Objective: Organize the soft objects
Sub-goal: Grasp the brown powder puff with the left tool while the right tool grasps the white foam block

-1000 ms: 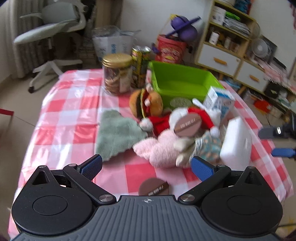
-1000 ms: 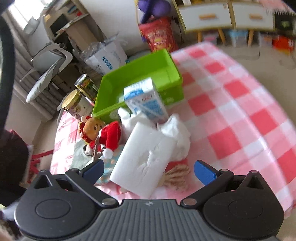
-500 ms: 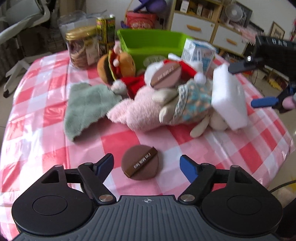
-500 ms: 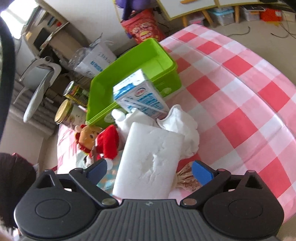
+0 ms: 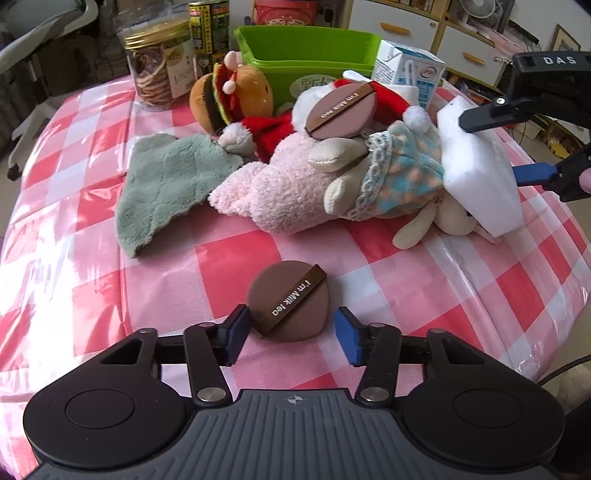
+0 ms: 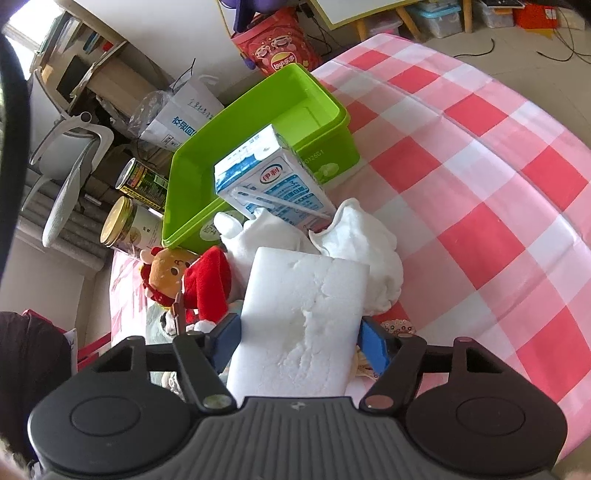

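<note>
A brown round powder puff [image 5: 289, 301] lies on the checked tablecloth between the open fingers of my left gripper [image 5: 291, 334]; the left pad touches its edge. A second brown puff [image 5: 341, 110] rests on a pile of plush toys: a pink plush [image 5: 284, 184], a Santa plush [image 5: 273, 127], a burger plush [image 5: 229, 94] and a bunny doll [image 5: 399, 181]. A white sponge block [image 6: 303, 321] lies on the pile. My right gripper [image 6: 301, 341] straddles it, pads at its two sides; it also shows in the left wrist view [image 5: 517, 147]. An empty green bin [image 6: 258, 147] stands behind.
A milk carton [image 6: 273, 188] leans by the bin. A white cloth [image 6: 362, 254] and a green towel [image 5: 162, 188] lie beside the toys. A cookie jar [image 5: 159, 62] and a tin can [image 5: 208, 26] stand at the back left. The table edge [image 5: 554, 332] is near on the right.
My left gripper came down and forward over the near puff and its fingers narrowed. My right gripper moved in onto the white sponge and its fingers closed to the sponge's sides.
</note>
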{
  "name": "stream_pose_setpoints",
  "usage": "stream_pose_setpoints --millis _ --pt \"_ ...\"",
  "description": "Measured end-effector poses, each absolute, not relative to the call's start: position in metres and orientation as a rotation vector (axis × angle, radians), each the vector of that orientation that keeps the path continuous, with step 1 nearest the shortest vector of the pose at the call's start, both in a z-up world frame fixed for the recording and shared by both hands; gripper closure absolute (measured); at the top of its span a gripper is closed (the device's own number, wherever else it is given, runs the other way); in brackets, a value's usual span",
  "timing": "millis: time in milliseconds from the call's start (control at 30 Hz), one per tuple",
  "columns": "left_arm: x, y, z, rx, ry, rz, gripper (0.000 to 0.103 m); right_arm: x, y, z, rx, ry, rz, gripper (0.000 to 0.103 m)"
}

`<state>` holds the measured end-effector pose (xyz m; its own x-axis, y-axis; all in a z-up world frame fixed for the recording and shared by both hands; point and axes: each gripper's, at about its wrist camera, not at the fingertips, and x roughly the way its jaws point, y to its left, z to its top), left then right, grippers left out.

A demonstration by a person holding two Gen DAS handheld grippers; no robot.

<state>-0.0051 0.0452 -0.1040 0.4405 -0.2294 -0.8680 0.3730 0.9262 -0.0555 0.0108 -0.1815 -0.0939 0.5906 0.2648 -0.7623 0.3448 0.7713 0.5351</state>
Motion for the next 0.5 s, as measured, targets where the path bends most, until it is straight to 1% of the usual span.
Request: stream_pose_setpoints --millis 367,467,500 --pt "-0.002 0.049 -0.101 0.125 1.035 -0.372 0.061 0.006 -0.188 -0.089 0.732 0.949 -0.053 0.061" --pt "-0.003 0.052 -0.097 0.101 1.029 -0.375 0.073 0.004 -0.191 -0.085 0.737 0.935 -0.05 0.061" --pt "-0.003 0.054 -0.096 0.094 1.026 -0.372 0.073 0.003 -0.192 -0.084 0.74 0.931 -0.048 0.061"
